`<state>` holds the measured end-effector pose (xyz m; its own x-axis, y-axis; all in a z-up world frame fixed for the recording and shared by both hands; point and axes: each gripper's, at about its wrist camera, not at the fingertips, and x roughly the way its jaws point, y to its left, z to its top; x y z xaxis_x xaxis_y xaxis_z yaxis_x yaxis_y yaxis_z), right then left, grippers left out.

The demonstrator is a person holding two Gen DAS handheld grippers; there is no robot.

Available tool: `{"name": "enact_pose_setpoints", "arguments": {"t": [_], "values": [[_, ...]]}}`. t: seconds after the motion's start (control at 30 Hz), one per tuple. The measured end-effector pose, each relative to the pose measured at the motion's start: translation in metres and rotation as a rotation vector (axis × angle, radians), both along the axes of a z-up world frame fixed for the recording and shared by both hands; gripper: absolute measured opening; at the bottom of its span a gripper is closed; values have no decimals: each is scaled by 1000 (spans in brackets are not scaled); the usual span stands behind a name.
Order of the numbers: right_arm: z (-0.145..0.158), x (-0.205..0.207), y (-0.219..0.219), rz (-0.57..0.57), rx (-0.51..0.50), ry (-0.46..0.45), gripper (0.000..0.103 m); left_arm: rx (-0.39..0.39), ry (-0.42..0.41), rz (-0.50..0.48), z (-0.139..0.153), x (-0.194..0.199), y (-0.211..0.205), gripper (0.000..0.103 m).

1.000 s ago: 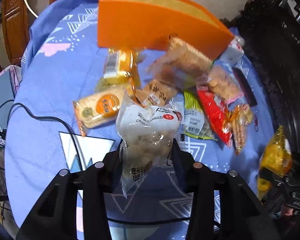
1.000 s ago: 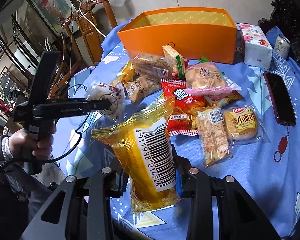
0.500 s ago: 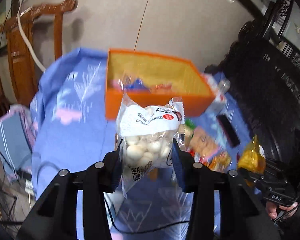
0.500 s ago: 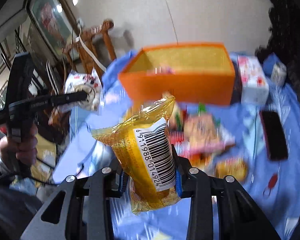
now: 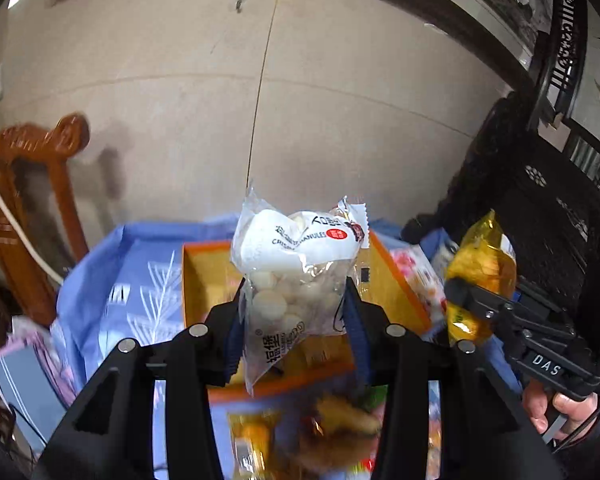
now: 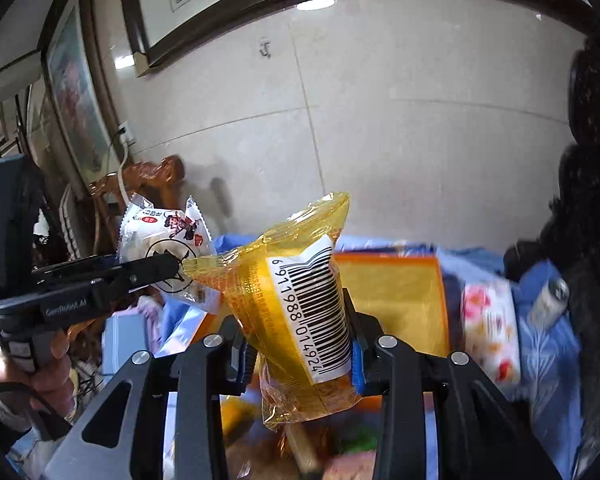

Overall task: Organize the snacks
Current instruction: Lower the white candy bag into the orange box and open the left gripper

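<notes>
My left gripper (image 5: 294,312) is shut on a white and clear packet of round white candies (image 5: 296,276), held upright in the air above the near wall of the orange box (image 5: 396,280). My right gripper (image 6: 298,332) is shut on a yellow see-through snack packet with a barcode label (image 6: 300,300), also lifted in front of the orange box (image 6: 396,300). In the left wrist view the yellow packet (image 5: 480,268) shows at the right in the other gripper. In the right wrist view the white packet (image 6: 160,240) shows at the left.
Blurred loose snacks (image 5: 332,428) lie on the blue tablecloth (image 5: 116,280) below the grippers. A white floral tissue pack (image 6: 488,320) and a can (image 6: 552,300) stand right of the box. A wooden chair (image 5: 24,200) is at the left, dark carved furniture (image 5: 560,220) at the right.
Both grippers rose from low over the table and moved toward the orange box, each carrying its packet. The snack pile dropped to the bottom of both views and the wall fills the top.
</notes>
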<state>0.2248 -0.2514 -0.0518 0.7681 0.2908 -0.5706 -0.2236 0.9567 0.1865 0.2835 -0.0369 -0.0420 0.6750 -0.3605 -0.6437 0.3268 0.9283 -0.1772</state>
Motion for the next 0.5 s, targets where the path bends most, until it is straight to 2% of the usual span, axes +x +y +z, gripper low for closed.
{"name": "enact_pose_setpoints", "arguments": {"t": [0.03,0.07,0.1,0.13,0.17,0.27,0.5], "values": [[1,9,1,-3,-9,-5,38,4,-3,9,1,10,-2,46],[1,17,1,-14,-23,-7,44,10,0,27,1,19,-4,48],[0,26,2,-28,-42,1,71,14,6,48,0,26,-5,66],[0,30,2,-51,-61,9,92,19,13,71,-2,30,-3,79],[1,32,2,-77,-75,5,93,21,18,112,-3,33,1,95],[-1,17,-1,-86,-92,-25,93,-6,9,134,-5,27,14,97],[-40,-33,-18,-65,-104,92,93,13,108,144,-48,-12,37,98]]}}
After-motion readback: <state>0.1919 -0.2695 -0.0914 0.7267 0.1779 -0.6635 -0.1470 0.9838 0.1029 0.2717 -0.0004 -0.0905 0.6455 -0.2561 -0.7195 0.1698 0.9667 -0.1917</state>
